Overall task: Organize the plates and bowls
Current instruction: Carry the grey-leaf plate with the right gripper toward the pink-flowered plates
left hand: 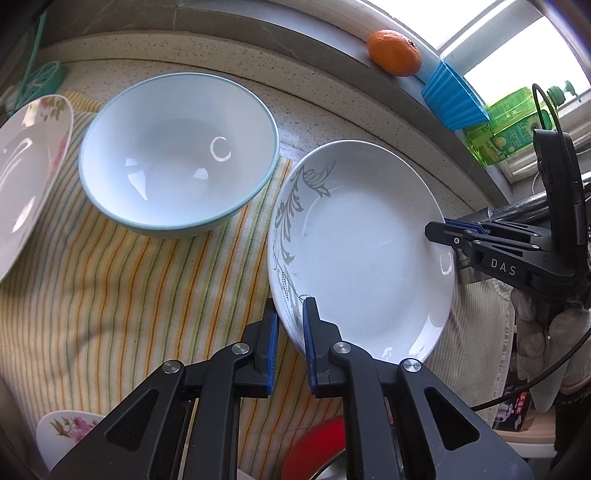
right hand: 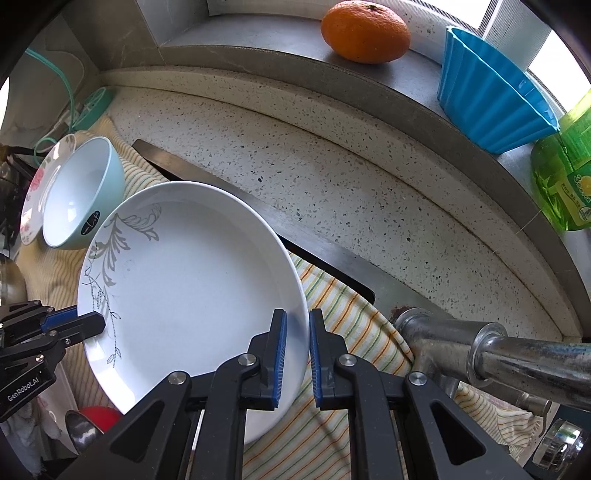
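I have both grippers clamped on the same white plate with the grey leaf pattern (left hand: 365, 258), one on each side of its rim. My left gripper (left hand: 290, 332) pinches the near edge by the leaf print, blue pads on either face of the rim, and in the right wrist view it shows at the plate's left edge. My right gripper (right hand: 297, 354) grips the opposite rim the same way, and from the left camera I see it coming in from the right, marked DAS, with a gloved hand (left hand: 546, 332) behind it. The plate is tilted and sits over the striped cloth (left hand: 129, 295) spread on the speckled counter (right hand: 351, 192); I cannot tell whether its underside touches the cloth. Just beside the plate, further along the cloth, stands the pale blue bowl (left hand: 179, 155), upright and empty, and beyond it a flowered plate (left hand: 29, 166) leans close against it. A second flowered dish (left hand: 66, 432) and something red (left hand: 317, 446) show low in the left view, partly hidden by my fingers. On the ledge behind the counter lie an orange (right hand: 365, 31), a blue ribbed cup (right hand: 491, 103) and a green bottle (right hand: 561, 177). A metal tap (right hand: 498, 354) juts in at the right.
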A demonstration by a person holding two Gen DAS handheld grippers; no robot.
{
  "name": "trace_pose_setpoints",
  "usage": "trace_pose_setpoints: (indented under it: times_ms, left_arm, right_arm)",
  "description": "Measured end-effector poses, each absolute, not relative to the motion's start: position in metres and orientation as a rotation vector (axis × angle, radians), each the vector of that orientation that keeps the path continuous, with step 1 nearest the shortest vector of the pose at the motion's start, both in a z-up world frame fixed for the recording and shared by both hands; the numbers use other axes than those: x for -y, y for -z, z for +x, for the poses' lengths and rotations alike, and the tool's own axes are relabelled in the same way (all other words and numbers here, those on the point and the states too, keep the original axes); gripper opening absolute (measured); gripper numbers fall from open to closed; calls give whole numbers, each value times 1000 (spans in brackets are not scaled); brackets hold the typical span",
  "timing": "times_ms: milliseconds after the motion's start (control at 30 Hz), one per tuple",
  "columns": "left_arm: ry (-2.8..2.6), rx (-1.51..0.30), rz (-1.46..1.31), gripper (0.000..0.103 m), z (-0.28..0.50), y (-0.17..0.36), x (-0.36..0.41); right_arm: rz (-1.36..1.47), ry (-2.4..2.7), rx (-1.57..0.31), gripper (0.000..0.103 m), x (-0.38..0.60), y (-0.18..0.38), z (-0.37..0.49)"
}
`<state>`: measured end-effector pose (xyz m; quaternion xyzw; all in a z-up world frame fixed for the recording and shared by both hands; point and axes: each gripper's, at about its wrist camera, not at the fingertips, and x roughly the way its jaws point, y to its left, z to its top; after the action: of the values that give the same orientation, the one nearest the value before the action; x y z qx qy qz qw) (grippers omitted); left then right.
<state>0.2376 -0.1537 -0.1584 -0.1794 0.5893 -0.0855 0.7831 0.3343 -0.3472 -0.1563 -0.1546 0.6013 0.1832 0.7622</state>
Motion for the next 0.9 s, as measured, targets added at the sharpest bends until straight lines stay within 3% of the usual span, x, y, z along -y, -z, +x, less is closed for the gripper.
trace_pose_setpoints:
  times_ms: [900]
  left_arm:
    - [188, -1187, -408, 11, 212, 121, 119]
  right_arm:
    - [-328, -390, -1234, 10, 331, 105, 309]
